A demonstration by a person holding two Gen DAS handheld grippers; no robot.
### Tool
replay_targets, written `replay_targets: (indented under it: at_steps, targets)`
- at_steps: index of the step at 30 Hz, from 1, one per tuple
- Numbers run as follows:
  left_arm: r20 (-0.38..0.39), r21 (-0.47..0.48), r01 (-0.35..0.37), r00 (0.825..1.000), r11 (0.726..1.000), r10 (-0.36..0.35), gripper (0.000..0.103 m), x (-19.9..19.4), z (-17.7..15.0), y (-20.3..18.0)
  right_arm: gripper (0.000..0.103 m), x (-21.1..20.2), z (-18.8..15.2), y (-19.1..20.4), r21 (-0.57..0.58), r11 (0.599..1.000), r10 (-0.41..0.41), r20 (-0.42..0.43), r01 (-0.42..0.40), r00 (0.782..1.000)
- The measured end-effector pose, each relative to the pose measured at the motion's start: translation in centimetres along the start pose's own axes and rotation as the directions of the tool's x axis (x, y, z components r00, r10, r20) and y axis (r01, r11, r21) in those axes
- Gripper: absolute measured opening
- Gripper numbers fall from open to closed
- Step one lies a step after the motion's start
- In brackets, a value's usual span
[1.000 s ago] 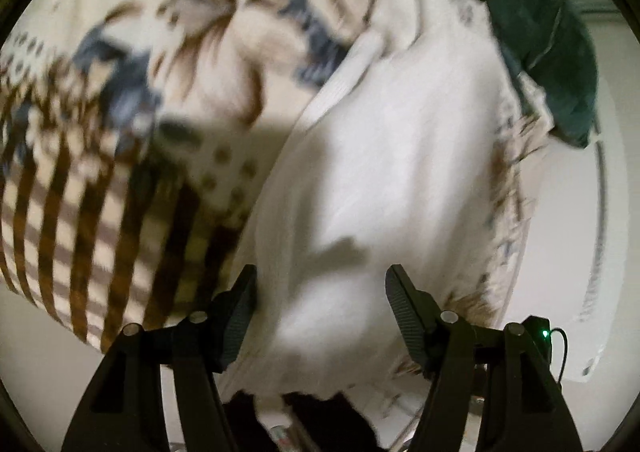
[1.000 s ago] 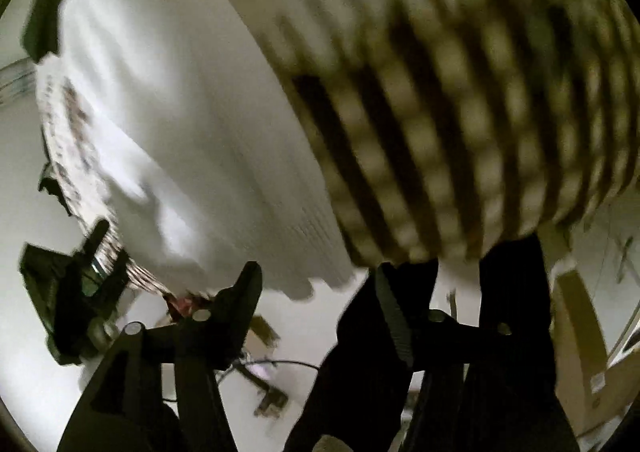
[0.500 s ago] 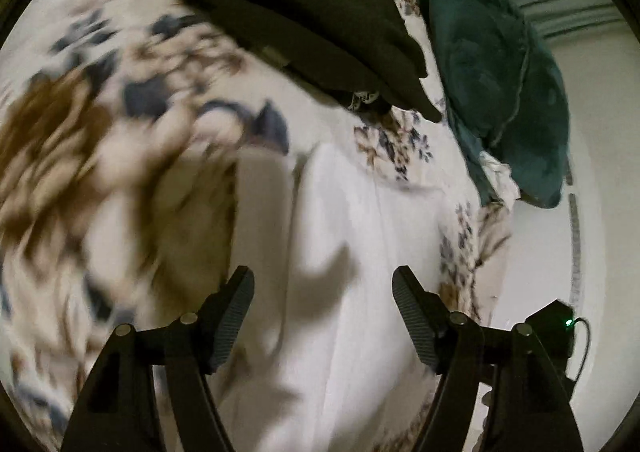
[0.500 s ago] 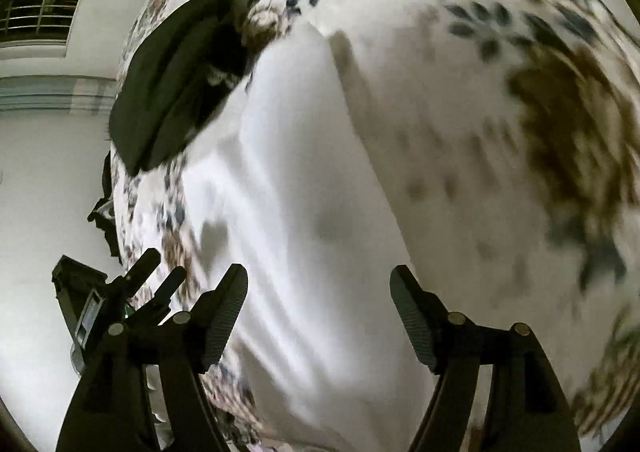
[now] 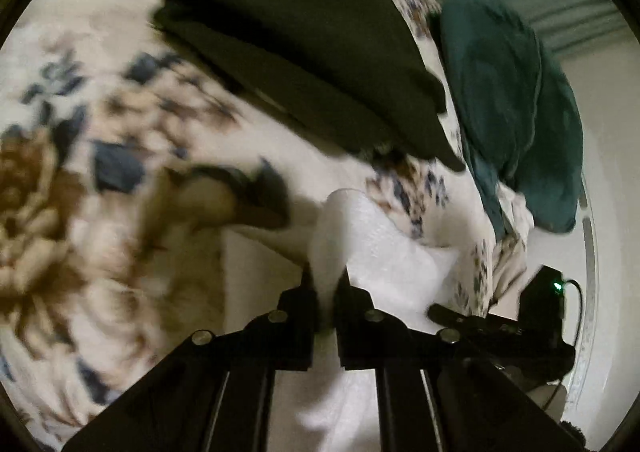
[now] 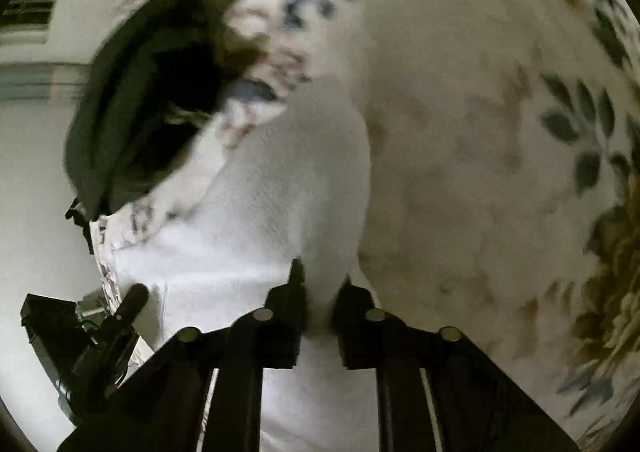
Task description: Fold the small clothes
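A: Left gripper (image 5: 326, 288)?
B: Clamped tight on a raised fold of the white garment (image 5: 384, 248), which lies on the floral bedspread (image 5: 120, 140).
A: Right gripper (image 6: 320, 292)?
B: Closing, white cloth pinched between its pads (image blurred). Dark folded garment (image 6: 140, 120) beyond, apart.

A white cloth (image 5: 384, 252), textured and rumpled, lies at lower centre on a floral bedspread (image 5: 100, 212), one fold bunched upward; a dark folded garment (image 5: 304, 52) sits above it.
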State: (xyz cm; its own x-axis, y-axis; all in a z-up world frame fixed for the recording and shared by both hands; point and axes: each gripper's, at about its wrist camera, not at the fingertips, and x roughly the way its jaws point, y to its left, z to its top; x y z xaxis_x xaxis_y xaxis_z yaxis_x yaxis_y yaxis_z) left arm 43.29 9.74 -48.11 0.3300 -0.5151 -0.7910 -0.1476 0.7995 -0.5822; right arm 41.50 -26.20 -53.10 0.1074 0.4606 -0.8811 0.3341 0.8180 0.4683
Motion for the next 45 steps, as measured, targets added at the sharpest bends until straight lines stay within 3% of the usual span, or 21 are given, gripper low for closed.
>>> replay_targets:
  at_steps: [3, 5, 6, 8, 9, 10, 12, 13, 16, 20, 23, 27, 30, 33, 34, 36, 38, 41, 45]
  targets:
    - [-0.01, -0.032, -0.012, 1.0, 0.999, 0.012, 0.006, 0.1, 0.6, 1.7, 0.012, -0.5, 0.1, 2.7, -0.122, 0.992, -0.043, 0.025, 0.045, 0.999]
    - [-0.065, -0.054, -0.008, 0.998, 0.998, 0.005, 0.007, 1.7, 0.7, 3.0, 0.012, 0.8, 0.6, 2.7, -0.146, 0.986, -0.084, -0.022, 0.08, 0.996]
    - [-0.098, -0.06, -0.003, 0.995, 0.998, -0.003, 0.011, 2.4, 0.7, 3.5, 0.017, 1.5, 1.0, 2.3, -0.149, 0.984, -0.106, -0.052, 0.097, 0.993]
    - [-0.138, -0.078, 0.03, 0.99, 0.996, -0.041, 0.013, 3.0, 0.7, 4.0, 0.038, 1.8, 1.6, 1.5, -0.145, 0.984, -0.116, -0.085, 0.103, 0.99]
    - [-0.143, -0.088, 0.056, 0.987, 0.995, -0.068, 0.023, 2.9, 0.6, 4.3, 0.052, 1.6, 2.0, 0.9, -0.139, 0.986, -0.11, -0.089, 0.097, 0.99]
    - [-0.145, -0.097, 0.087, 0.984, 0.991, -0.101, 0.031, 2.8, 0.5, 4.5, 0.057, 1.4, 2.3, 0.4, -0.13, 0.988, -0.097, -0.084, 0.085, 0.992]
    - [-0.153, -0.117, 0.152, 0.974, 0.981, -0.169, 0.065, 2.9, 0.2, 4.8, 0.065, 1.3, 2.7, -0.5, -0.121, 0.991, -0.068, -0.095, 0.056, 0.993]
    - [-0.163, -0.131, 0.184, 0.965, 0.974, -0.204, 0.068, 3.5, 0.1, 4.8, 0.071, 1.8, 2.9, -1.0, -0.108, 0.994, -0.037, -0.119, 0.024, 0.992]
    - [-0.199, -0.135, 0.17, 0.96, 0.976, -0.195, 0.068, 5.8, 0.3, 4.6, 0.075, 3.4, 3.6, -2.0, -0.081, 0.996, 0.029, -0.153, -0.042, 0.988]
    - [-0.172, -0.126, 0.213, 0.957, 0.969, -0.233, 0.066, 6.6, 0.8, 3.6, 0.077, 5.5, 3.9, -2.4, -0.095, 0.99, 0.085, -0.191, -0.105, 0.978]
    - [-0.16, -0.081, 0.199, 0.965, 0.977, -0.209, 0.065, 7.0, 1.1, 2.6, 0.079, 5.8, 4.1, -2.3, -0.098, 0.987, 0.105, -0.197, -0.127, 0.975]
    - [-0.152, -0.059, 0.162, 0.974, 0.985, -0.169, 0.065, 7.2, 1.3, 2.0, 0.057, 5.8, 4.1, -1.1, -0.14, 0.981, 0.106, -0.195, -0.135, 0.975]
    - [-0.14, -0.048, 0.131, 0.981, 0.99, -0.137, 0.066, 6.2, 1.3, 1.9, 0.057, 5.6, 3.9, -0.5, -0.15, 0.983, 0.076, -0.195, -0.107, 0.978]
    - [-0.106, 0.01, 0.096, 0.99, 0.995, -0.095, 0.067, 3.6, 0.8, 1.4, 0.061, 5.0, 3.1, -0.6, -0.094, 0.987, 0.105, -0.213, -0.128, 0.971]
    - [-0.098, 0.019, 0.097, 0.991, 0.995, -0.094, 0.067, 3.0, 0.6, 1.3, 0.068, 4.2, 2.5, -1.0, -0.075, 0.988, 0.116, -0.206, -0.133, 0.972]
    - [-0.079, 0.029, 0.106, 0.991, 0.994, -0.104, 0.067, 1.1, 0.0, 1.4, 0.074, 2.4, 0.8, -2.0, -0.048, 0.987, 0.141, -0.191, -0.153, 0.971]
    - [-0.065, 0.023, 0.124, 0.99, 0.992, -0.122, 0.069, -1.2, -1.0, 1.9, 0.074, 1.0, -0.9, -2.9, -0.019, 0.985, 0.164, -0.198, -0.171, 0.966]
    - [-0.069, -0.017, 0.162, 0.984, 0.987, -0.162, 0.079, -4.3, -3.3, 3.3, 0.075, -1.5, -5.1, -4.4, 0.02, 0.986, 0.166, -0.203, -0.166, 0.965]
    - [-0.126, -0.056, 0.16, 0.978, 0.986, -0.166, 0.08, -7.4, -7.8, 5.6, 0.075, -4.1, -12.7, -6.1, 0.059, 0.991, 0.131, -0.241, -0.12, 0.962]
